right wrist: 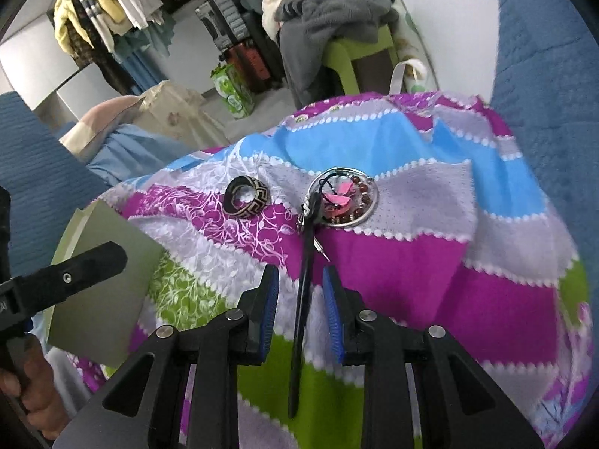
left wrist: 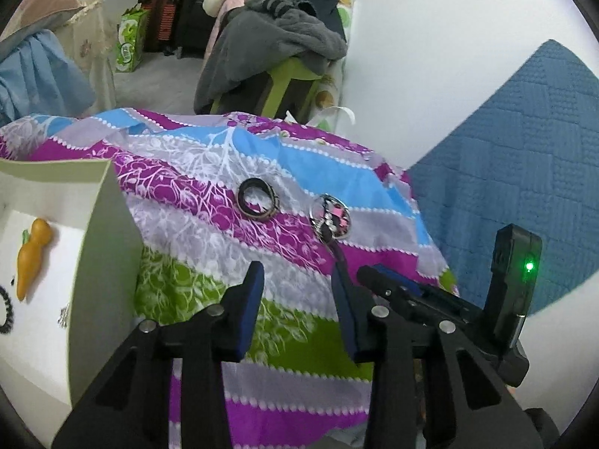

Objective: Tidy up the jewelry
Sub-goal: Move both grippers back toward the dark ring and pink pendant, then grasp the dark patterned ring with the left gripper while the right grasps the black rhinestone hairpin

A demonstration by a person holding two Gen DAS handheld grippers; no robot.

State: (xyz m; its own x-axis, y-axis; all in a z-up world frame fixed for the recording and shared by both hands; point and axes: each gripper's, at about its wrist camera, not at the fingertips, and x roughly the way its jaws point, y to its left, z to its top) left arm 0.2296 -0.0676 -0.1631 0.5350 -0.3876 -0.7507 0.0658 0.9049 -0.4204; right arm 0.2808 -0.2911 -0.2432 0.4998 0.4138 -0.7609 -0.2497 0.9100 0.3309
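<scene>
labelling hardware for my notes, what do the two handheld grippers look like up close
Both the left gripper and right gripper are matte black plastic frames with triangular cutouts, silver round pivot pins and blue ribbed pads on the fingers. A black box with a green light sits on the right one.

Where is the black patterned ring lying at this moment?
The ring lies on the striped cloth, left of the round pendant in both views, ahead of the box.
</scene>
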